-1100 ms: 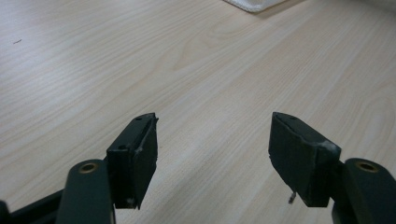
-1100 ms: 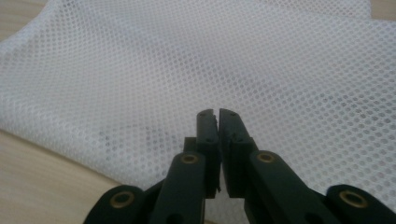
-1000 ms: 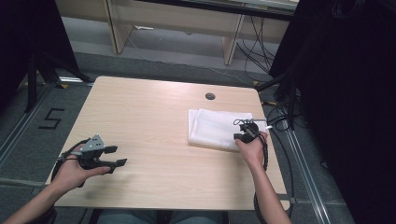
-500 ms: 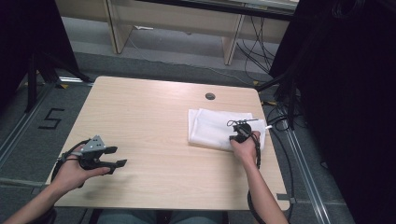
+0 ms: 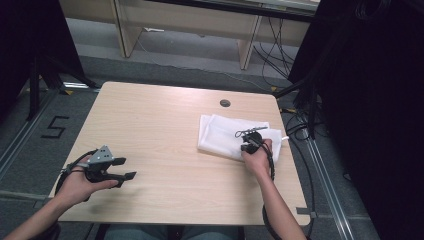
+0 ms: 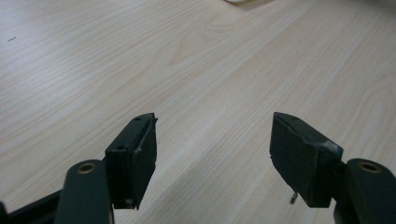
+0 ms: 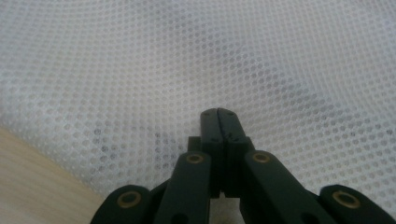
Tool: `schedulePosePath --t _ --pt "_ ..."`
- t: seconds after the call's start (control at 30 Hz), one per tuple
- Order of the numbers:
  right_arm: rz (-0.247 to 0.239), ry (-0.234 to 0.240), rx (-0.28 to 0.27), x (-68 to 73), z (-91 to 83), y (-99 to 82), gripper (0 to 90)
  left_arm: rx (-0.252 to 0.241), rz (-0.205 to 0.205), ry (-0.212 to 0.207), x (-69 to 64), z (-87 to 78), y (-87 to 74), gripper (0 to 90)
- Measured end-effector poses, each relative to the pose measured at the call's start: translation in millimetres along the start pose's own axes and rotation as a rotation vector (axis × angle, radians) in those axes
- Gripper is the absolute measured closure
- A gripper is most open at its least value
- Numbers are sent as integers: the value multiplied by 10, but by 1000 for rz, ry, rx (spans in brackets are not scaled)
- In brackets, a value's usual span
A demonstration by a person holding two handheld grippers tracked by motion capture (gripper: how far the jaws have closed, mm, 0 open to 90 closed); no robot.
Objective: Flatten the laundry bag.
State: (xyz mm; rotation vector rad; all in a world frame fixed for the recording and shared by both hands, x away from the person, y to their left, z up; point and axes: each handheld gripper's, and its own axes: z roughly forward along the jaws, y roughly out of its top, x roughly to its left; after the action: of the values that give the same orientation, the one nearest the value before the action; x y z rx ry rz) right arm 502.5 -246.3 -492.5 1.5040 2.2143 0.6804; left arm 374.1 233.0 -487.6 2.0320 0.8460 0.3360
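the right claw (image 5: 248, 141) is clenched on top of the white mesh cloth (image 5: 222, 135), and whether it pinches a layer i cannot tell. the left claw (image 5: 120, 169) rests released, far from the cloth. the step looks like folding, so next it should lift the layer slowly.

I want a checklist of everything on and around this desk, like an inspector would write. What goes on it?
Surface: light wood-grain table, with a round dark hole near the far edge.
Job's things: white dotted mesh cloth, folded flat at the table's right side.
Clutter: nothing seen.
Grippers: left claw is open above bare wood, near the front left corner. Right claw is shut, with its tips on the cloth; whether it pinches mesh cannot be told.
Cables: black cable loops round the right wrist; more black cables lie on the floor on the right.
Surroundings: grey floor, a taped figure 5 on the left, wooden furniture legs behind.
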Motion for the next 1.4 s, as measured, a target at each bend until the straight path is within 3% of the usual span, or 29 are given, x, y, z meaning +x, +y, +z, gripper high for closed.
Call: schedulePosePath --t 0.1,0.33,0.4,0.5,0.63,0.73,0.83,0.9,0.93,0.97,1.03,1.1,1.13,1.2,1.23,1.33,1.4 --pt "-51 5 5 88 17 26 900 2 1 -1 0 0 -1 318" --pt "-103 31 -5 264 55 73 900 -5 -1 3 -4 -1 -3 318" --pt "-139 54 -17 364 80 98 900 -5 -1 3 -4 -1 -3 318" --pt "-145 81 -4 466 77 110 900 -6 -2 3 -4 -1 -3 318" --pt "-193 122 -5 643 89 131 900 -6 -2 4 -5 0 -5 318" --pt "-220 140 0 700 90 138 900 -5 -2 9 -11 -2 -2 318" --pt "-237 177 5 811 89 148 900 -22 -41 -14 -23 24 21 324" --pt "-243 186 7 831 86 148 900 -27 -45 -37 -17 52 65 325" --pt "-259 188 -24 852 112 142 900 -39 -38 -36 -14 81 114 325" --pt "-265 196 4 874 85 153 900 -35 -34 -32 -14 94 153 326" --pt "-280 214 7 908 82 152 900 -38 -14 -34 -1 160 289 327" --pt "-283 229 26 973 63 141 900 -50 3 -35 32 303 481 335" --pt "-283 229 26 973 63 141 900 -50 3 -35 32 303 481 338" --pt "-320 247 26 1022 51 136 900 -50 2 -21 57 513 672 345" --pt "-321 252 37 1048 40 130 900 -50 2 -21 57 513 672 350" --pt "-353 268 47 1075 27 129 900 -57 -18 -36 67 716 820 362" --pt "-342 313 61 1084 -25 140 833 -49 -8 -42 65 812 906 372"
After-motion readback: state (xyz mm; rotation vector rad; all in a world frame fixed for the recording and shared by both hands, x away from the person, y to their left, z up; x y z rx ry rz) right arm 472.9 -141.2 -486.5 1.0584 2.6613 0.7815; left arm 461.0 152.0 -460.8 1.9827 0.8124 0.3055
